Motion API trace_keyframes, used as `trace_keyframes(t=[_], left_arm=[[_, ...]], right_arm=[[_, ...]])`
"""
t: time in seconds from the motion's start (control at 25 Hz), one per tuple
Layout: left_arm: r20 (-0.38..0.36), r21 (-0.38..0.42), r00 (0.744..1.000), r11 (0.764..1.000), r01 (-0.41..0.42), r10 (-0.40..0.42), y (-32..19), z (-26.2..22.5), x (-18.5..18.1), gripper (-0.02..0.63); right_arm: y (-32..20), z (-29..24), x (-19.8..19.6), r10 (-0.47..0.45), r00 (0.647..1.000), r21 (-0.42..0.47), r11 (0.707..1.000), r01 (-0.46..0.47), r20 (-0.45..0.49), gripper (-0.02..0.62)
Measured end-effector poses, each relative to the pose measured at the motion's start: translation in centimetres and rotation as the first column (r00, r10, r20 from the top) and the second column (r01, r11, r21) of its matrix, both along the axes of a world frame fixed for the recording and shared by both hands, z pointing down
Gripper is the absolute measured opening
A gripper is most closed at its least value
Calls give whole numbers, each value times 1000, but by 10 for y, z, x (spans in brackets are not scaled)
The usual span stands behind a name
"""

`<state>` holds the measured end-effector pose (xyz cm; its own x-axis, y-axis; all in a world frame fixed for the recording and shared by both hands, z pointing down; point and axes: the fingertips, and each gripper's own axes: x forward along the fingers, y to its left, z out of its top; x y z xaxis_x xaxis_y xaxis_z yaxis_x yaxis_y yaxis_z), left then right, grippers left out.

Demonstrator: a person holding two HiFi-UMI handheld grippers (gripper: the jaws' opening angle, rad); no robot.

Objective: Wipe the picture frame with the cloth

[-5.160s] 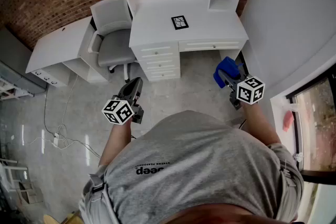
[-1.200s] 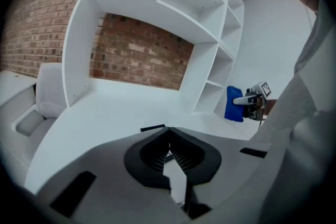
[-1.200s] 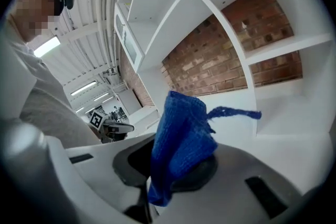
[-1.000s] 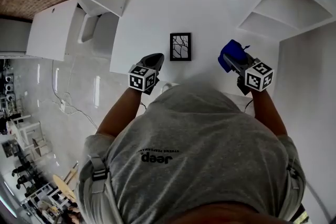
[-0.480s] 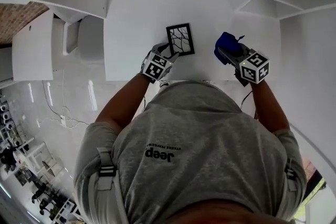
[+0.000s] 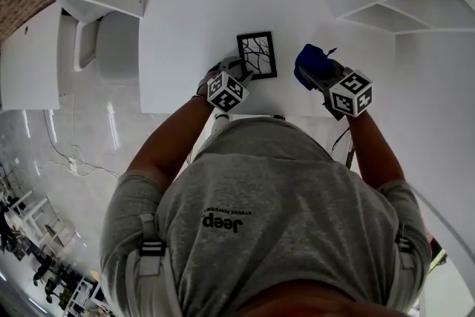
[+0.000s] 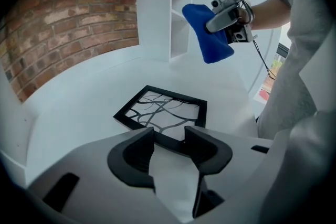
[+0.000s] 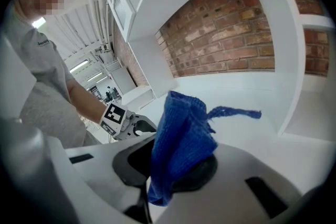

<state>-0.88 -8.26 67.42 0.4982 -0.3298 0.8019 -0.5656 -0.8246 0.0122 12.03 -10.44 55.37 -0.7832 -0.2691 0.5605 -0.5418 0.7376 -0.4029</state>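
Down at the middle of the head view, the left gripper (image 6: pixel 237 71) is pointing steeply downward over the near edge of the white desk (image 6: pixel 223 4), forearm reaching out from under the grey T-shirt (image 6: pixel 274 219). Its jaws are standing apart and have just been closing a little; in the left gripper view the jaw tips (image 7: pixel 169 136) are sitting right at the near edge of the picture frame (image 7: pixel 163 110), and whether they are touching it I cannot tell. That black frame (image 6: pixel 257 54) is lying on the desk at centre frame, branch pattern facing up.

Over at the right of centre, the right gripper (image 6: pixel 320 73) is angling downward beside the frame, apart from it, and it is clamping the blue cloth (image 6: pixel 306 61). In its own view the cloth (image 8: pixel 181 139) is bunching up between the jaws, a loose thread trailing to the right.

White shelves (image 6: pixel 401 18) are rising at the upper right of the desk, a brick wall (image 7: pixel 68 23) is running behind it, and glossy floor (image 6: pixel 82 130) is showing at the left.
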Motion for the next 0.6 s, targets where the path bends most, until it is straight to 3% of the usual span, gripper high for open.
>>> trace_keyframes(t=[0.16,0.28,0.4,0.6], left_arm=[[15,-9,1000,1000,-4,4,-1,1,1,192],[20,-11,1000,1000,-9,9,0,1,2,192],[24,-12,1000,1000,-13,14,0,1,3,192],[25,-13,1000,1000,-16,17,0,1,4,191]], right_arm=[[-24,0,-28,-100,994,33,994,101,-36,58],[-41,5,-64,-238,965,64,967,246,-105,58],[-54,23,-104,-401,888,85,900,428,-227,58],[-61,53,-164,-583,709,64,753,655,-398,58]])
